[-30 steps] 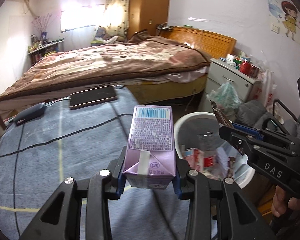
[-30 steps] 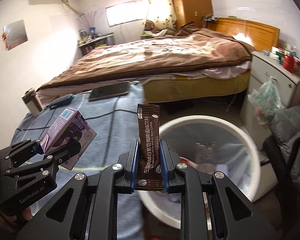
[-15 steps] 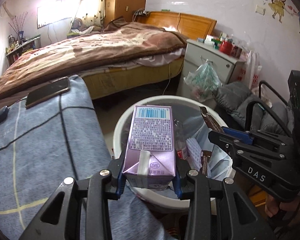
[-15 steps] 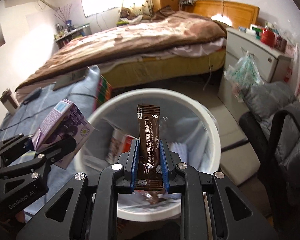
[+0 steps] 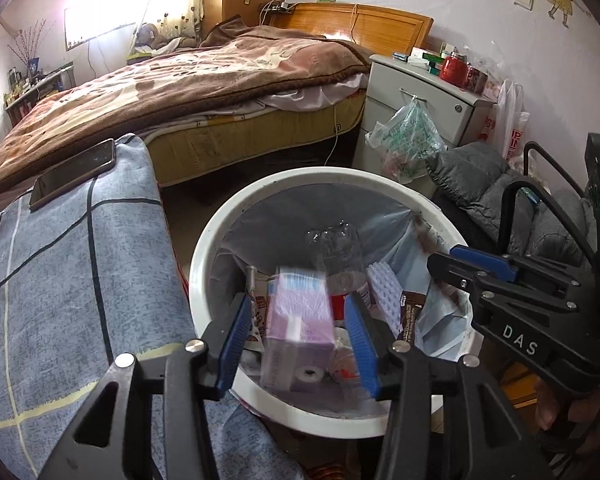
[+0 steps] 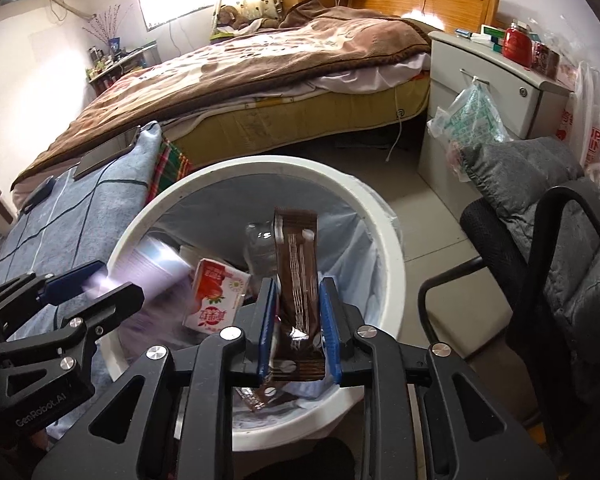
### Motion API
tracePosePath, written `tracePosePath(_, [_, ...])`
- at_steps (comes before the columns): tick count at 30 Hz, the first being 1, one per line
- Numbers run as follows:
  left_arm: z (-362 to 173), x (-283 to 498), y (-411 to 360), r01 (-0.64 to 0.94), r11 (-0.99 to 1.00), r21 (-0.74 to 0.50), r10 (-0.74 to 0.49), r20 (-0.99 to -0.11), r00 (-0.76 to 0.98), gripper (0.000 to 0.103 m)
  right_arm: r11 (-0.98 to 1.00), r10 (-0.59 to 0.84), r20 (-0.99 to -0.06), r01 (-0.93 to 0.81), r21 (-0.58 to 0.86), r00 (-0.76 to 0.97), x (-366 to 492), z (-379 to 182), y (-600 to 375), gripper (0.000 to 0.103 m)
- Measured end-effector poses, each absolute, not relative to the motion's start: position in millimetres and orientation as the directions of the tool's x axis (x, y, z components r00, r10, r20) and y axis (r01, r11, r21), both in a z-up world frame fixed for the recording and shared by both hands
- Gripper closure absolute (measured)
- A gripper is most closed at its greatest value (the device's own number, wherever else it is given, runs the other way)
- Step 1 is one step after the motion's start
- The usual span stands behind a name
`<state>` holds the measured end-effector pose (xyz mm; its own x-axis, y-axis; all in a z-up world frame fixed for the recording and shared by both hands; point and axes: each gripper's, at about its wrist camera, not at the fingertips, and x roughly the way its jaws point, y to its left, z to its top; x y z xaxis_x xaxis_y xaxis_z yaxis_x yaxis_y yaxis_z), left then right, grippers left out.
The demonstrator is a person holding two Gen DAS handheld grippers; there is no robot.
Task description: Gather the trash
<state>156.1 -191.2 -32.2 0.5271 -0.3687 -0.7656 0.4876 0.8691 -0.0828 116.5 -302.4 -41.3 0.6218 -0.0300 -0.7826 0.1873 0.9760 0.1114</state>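
- Left wrist view: your left gripper (image 5: 298, 338) hangs over the near edge of the white bin (image 5: 204, 240), and its blue pads are spread wider than the purple carton (image 5: 298, 314). The carton shows as a blur between the pads with a gap on each side, so I judge it released and dropping into the bin — not gripped.
- In the same view the bin already holds a clear bottle (image 5: 336, 240), and a brown sachet lies toward its right edge. Your right gripper (image 5: 446, 266) comes in from the right over the bin's right rim; from this side I cannot tell how its jaws stand.
- The blue checked cloth (image 5: 80, 260) touches the bin's left edge, with a phone (image 5: 74, 174) near its far corner. No loose trash shows on the part of it in view.
- Right wrist view: your right gripper (image 6: 298, 324) is parted, and the brown sachet (image 6: 298, 276) stands tilted between the pads. It seems to be slipping free over the bin's middle, though it may touch one pad.
- A red-and-white carton (image 6: 216, 298) lies inside the bin toward its left wall. Your left gripper (image 6: 94, 284) sits at the left rim beside a purple blur.
- The step in hand is the drop — both pieces look on their way in. Next, you should lift both grippers clear of the rim, then check the cloth for anything left.
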Motion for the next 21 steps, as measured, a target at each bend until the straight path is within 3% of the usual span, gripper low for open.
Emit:
tracePosePath(2, [-31.7,155.6,-190.0,0.479,0.875,-0.069,-0.355,-0.765,0.538,0.052,0.975,-0.029,-0.784,0.192,0.116,0.62,116.9,-41.9,-304.8,0.064])
tracePosePath(4, [-30.0,154.9,-188.7,0.479,0.875,-0.069,-0.356,-0.761,0.541,0.051,0.972,-0.026,-0.778,0.198,0.127,0.627,115.6,-41.0,-307.0,0.062])
tracePosePath(21, [-2.6,108.5,-157.2,0.448,0.893,-0.032,-0.35,-0.675,0.65,0.044,0.97,-0.051,-0.666,0.195,0.144,0.744,71.8,-11.6,-287.0,0.061])
